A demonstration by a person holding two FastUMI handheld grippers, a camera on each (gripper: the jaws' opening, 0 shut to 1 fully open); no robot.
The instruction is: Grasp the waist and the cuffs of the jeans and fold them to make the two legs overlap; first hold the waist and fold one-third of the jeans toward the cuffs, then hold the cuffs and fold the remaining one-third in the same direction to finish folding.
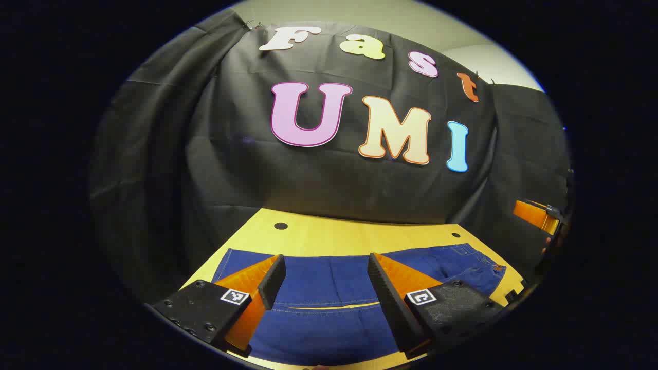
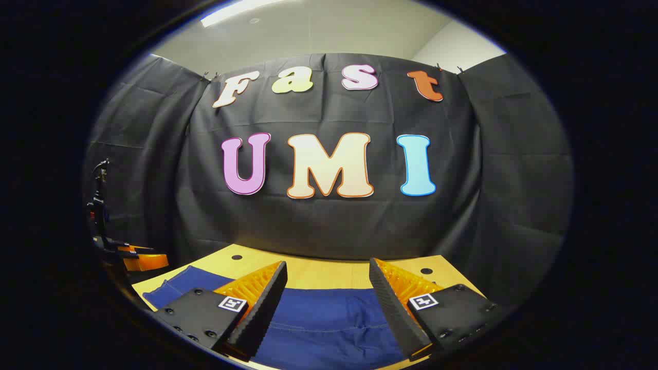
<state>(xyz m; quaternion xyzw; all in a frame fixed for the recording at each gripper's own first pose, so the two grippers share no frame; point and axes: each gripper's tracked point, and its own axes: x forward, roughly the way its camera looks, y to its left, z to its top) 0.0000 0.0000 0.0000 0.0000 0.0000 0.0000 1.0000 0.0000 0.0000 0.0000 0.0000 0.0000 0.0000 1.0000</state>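
Jeans [image 1: 329, 280]: flat across the bench [image 1: 329, 234], waist at my right.
Left gripper [image 1: 326, 277]: spread, holding nothing.
Right gripper [image 2: 328, 288]: spread, holding nothing.
Advice: I'd pinch waist and cuffs squarely.

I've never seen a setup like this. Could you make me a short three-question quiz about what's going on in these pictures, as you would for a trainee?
1. True or false: the left gripper has its jaws closed on the jeans.
2. Multiple choice: the jeans lie on A) a yellow table, B) a grey floor, C) a white bed.
3. Fill in: in the right gripper view, the right gripper hangs above the jeans with its jaws ____.

Key
1. False: its jaws stand apart, with nothing between them.
2. A.
3. Open.
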